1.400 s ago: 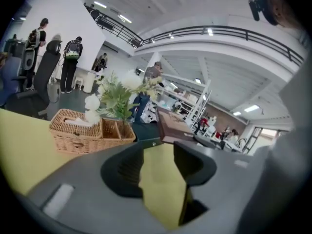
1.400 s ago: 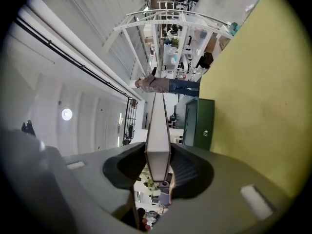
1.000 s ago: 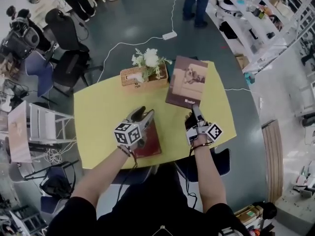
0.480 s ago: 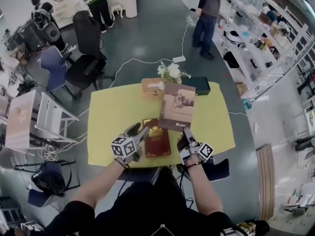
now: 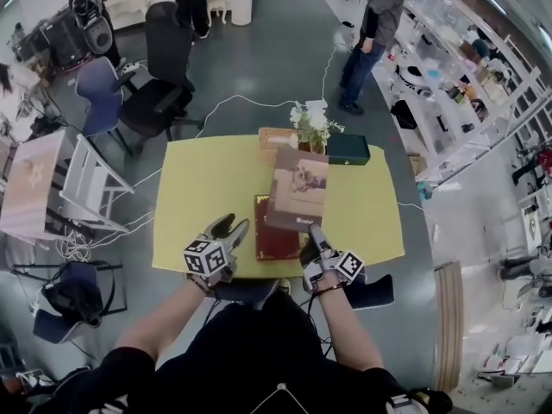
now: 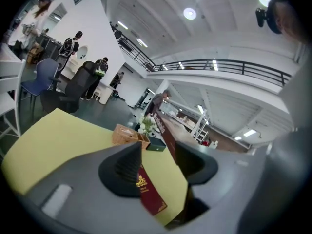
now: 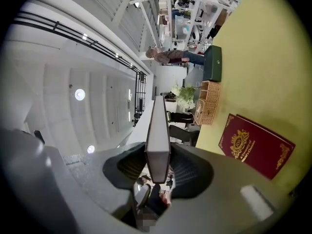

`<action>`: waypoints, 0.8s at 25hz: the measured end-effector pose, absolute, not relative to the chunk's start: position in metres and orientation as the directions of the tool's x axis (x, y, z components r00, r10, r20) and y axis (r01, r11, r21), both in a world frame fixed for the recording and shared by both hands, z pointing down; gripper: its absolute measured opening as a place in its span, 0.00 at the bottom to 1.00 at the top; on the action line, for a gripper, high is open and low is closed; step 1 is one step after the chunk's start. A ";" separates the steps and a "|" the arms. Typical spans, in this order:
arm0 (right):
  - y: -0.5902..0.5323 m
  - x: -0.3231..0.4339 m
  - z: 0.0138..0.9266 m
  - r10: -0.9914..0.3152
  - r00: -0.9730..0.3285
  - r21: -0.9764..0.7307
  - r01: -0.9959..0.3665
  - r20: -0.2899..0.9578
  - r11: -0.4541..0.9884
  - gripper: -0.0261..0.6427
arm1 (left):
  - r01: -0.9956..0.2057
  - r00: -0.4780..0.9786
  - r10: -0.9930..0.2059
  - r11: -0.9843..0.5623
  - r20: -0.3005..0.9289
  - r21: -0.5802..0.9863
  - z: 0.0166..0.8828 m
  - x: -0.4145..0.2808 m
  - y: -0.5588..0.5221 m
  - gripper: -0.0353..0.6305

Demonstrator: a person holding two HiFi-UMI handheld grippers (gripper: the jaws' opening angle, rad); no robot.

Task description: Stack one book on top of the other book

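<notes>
1. Gripping the near edge of the brown book, the right gripper clamps both jaws on it, clear of the yellow table.
2. The red book lies flat, partly under the brown book.
3. The left gripper hovers beside the red book, jaws well apart and empty.

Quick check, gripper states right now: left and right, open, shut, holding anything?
Left gripper: open, nothing between its jaws.
Right gripper: shut on the brown book, held by its edge.

You've got a wicker basket and white flowers at your yellow table's far edge, dark green box just beside them.
</notes>
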State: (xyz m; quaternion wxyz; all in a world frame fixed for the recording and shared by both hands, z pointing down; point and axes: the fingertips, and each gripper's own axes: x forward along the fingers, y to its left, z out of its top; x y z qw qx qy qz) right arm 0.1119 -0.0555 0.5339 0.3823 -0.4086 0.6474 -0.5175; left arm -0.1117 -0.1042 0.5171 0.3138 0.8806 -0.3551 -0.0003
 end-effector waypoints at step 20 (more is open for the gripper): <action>-0.059 0.102 0.609 -0.850 -0.523 -0.992 -0.126 0.061 0.007 0.26 | -0.672 0.718 -0.617 -0.495 0.322 0.550 0.570 -0.061 -0.108 0.40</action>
